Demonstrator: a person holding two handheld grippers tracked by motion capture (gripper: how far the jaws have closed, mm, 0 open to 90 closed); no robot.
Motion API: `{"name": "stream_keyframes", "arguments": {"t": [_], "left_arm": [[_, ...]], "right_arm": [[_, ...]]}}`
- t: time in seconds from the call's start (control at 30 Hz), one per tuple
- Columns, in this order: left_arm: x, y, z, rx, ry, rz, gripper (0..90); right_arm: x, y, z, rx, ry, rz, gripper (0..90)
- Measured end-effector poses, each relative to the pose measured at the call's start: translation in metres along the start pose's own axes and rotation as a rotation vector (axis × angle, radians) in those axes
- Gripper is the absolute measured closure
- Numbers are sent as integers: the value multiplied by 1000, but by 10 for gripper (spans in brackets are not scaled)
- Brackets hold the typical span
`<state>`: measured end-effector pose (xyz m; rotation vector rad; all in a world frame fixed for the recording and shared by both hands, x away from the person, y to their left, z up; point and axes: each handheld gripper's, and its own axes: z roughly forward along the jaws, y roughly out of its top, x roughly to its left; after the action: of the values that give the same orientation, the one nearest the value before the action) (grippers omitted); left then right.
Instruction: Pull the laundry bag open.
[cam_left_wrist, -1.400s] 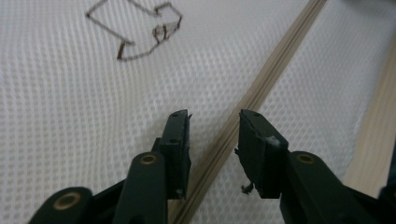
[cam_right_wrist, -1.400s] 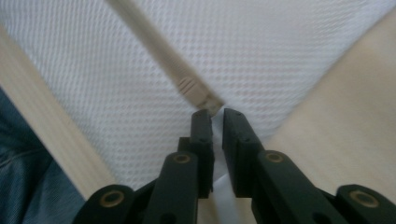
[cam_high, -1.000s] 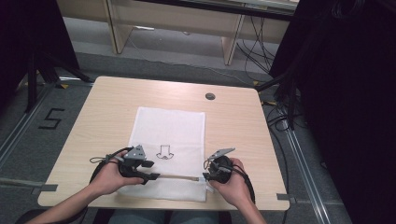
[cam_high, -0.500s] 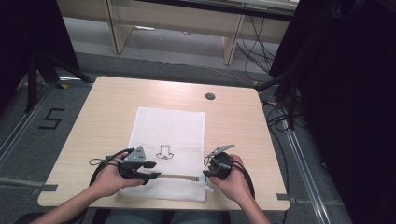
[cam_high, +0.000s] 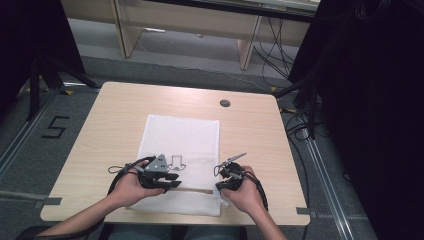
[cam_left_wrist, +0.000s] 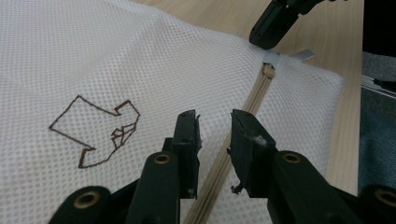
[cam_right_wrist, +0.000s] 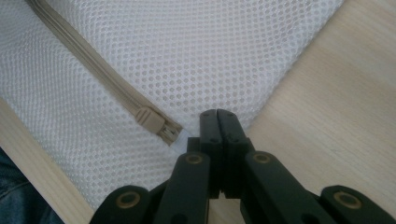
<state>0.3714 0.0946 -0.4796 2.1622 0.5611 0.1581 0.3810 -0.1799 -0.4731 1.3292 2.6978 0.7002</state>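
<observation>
A white mesh bag lies flat on the wooden table, with a beige zipper running along its near edge. My left gripper hovers open just over the zipper, beside a brown stitched emblem. At the zipper's right end sits the beige slider. My right gripper is shut, its tips over the bag's corner edge just past that slider. A pale pull tab runs from the slider under its jaws; whether it is pinched is hidden. In the high view a hand holds each gripper, left and right.
A dark round grommet sits in the tabletop at the back right. The table's front edge is close behind both hands. Desk legs and cables stand on the floor beyond the table.
The left gripper has crept a little to the right along the zipper. The right gripper has barely shifted.
</observation>
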Motion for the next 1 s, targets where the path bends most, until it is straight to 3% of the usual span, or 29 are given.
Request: {"name": "stream_keyframes", "arguments": {"t": [0.17, 0.27, 0.3, 0.63, 0.67, 0.77, 0.8, 0.87, 1.0], "left_arm": [[-3, 8, 11, 9, -24, 0, 727], [-7, 12, 18, 22, -38, 9, 745], [-8, 13, 20, 26, -43, 12, 745], [-25, 26, 50, 65, -91, 60, 754], [-27, 26, 56, 79, -96, 63, 754], [-28, 27, 60, 80, -100, 57, 753], [-27, 27, 62, 85, -103, 72, 754], [-27, 28, 63, 90, -106, 80, 754], [-29, 29, 68, 99, -116, 70, 751]], "right_arm": [[0, 0, 1, -12, 18, 7, 900], [2, 0, 2, -1, 19, 14, 900], [2, 0, 3, -2, 20, -7, 900], [6, -2, 8, 41, 19, 20, 900], [4, -2, 9, 22, 29, -21, 897], [4, -2, 6, 26, 31, -21, 896], [4, -3, 0, 25, 17, 10, 897], [4, -3, -1, 28, 17, 24, 897], [2, -7, 6, 44, 53, 2, 900]]}}
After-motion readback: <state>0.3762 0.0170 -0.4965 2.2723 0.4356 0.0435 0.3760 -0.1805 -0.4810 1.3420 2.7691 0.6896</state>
